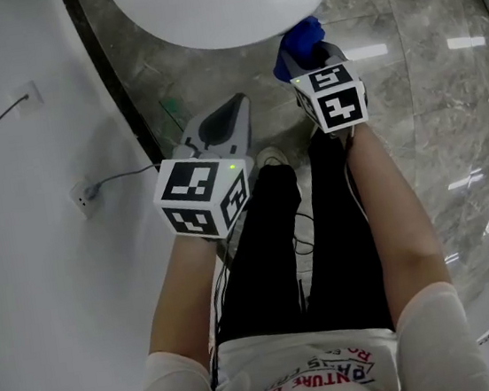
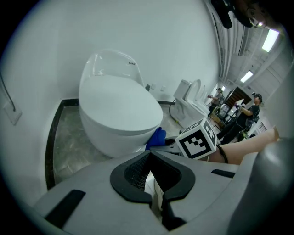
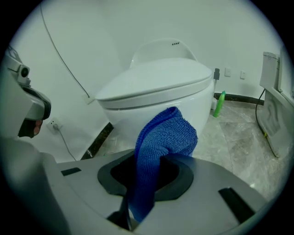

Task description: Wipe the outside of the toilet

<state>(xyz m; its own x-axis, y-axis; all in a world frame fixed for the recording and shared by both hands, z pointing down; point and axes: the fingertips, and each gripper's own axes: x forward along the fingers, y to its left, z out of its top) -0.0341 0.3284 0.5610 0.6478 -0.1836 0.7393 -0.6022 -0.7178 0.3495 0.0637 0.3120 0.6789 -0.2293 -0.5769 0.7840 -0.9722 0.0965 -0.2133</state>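
Right gripper view shows the right gripper (image 3: 154, 159) pinching the blue cloth (image 3: 166, 133) just in front of the toilet (image 3: 156, 87) (the left gripper (image 2: 150, 156) is closed, empty), and hard rubbing could tug the cloth loose.

Blue cloth (image 3: 161, 137), white toilet (image 3: 156, 87)

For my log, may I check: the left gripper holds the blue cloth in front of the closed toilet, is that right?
Not quite: the right gripper holds the blue cloth in front of the closed toilet, as the right gripper view shows; the left gripper is empty.
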